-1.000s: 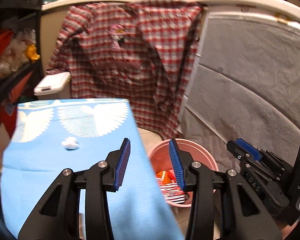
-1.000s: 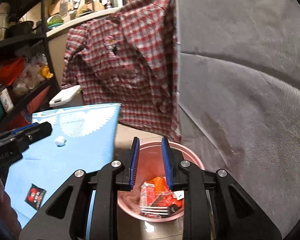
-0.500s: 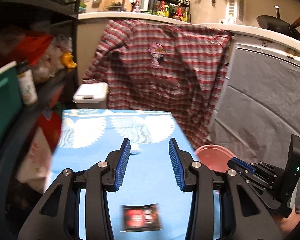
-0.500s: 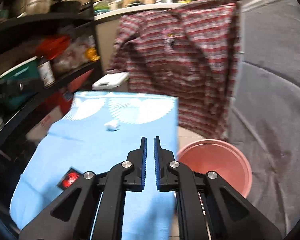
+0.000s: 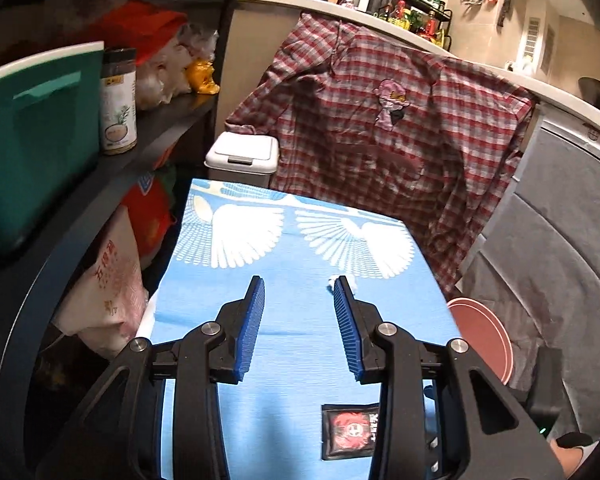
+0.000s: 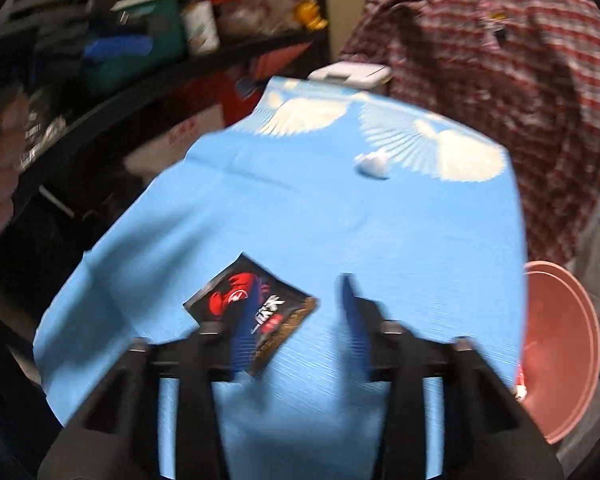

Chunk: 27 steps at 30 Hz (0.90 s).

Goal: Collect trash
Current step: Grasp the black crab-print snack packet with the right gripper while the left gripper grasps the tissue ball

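A black and red sachet (image 5: 350,436) (image 6: 252,312) lies flat on the blue-clothed table (image 5: 292,240) (image 6: 340,220), near its front. A small white crumpled paper wad (image 5: 351,280) (image 6: 374,164) sits farther back. The pink trash bucket (image 5: 484,340) (image 6: 560,344) stands on the floor at the table's right. My left gripper (image 5: 299,292) hovers over mid-table; its jaws are closing slightly with nothing between them, the wad just behind its right fingertip. My right gripper (image 6: 296,296), blurred, is low over the sachet; its jaws are opening and empty, the left finger (image 6: 240,332) over the sachet.
A dark shelf (image 5: 112,172) with a green box (image 5: 32,140), a jar and bags runs along the table's left. A white lidded bin (image 5: 244,156) and a hanging plaid shirt (image 5: 380,120) are behind it. Grey fabric (image 5: 548,264) covers the right side.
Both grippers swung left from over the pink bucket to over the table. The right gripper shut fully, then opened and dropped toward the sachet.
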Motion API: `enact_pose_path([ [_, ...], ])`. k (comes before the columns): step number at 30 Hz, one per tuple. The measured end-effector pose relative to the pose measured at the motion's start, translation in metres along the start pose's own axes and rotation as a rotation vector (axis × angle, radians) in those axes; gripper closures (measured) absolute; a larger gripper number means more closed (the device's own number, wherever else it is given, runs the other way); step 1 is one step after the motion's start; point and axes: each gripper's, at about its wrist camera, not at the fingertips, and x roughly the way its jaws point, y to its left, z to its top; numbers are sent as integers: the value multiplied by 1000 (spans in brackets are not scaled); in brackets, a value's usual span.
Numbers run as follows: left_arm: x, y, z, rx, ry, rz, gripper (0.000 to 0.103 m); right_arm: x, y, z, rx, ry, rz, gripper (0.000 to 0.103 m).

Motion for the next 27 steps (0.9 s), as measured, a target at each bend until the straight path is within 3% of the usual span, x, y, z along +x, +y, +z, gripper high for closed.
enact_pose_path([
  [5,12,8,-3,15,21,20,67,32,10,6,-19,58,66,27],
  [9,17,16,-2,7,24,15,67,53,22,-1,-119,144,88,13],
  [14,28,17,-3,15,40,14,67,59,35,-12,-223,151,44,12],
  [23,49,10,-1,27,62,11,67,49,35,-10,-249,135,91,46],
  [24,51,9,-1,28,63,11,67,47,35,-10,-250,131,102,58],
  [25,52,8,-1,30,65,10,67,44,34,-10,-252,122,102,61],
  [27,56,6,-2,35,69,10,67,39,33,-10,-253,113,99,80],
])
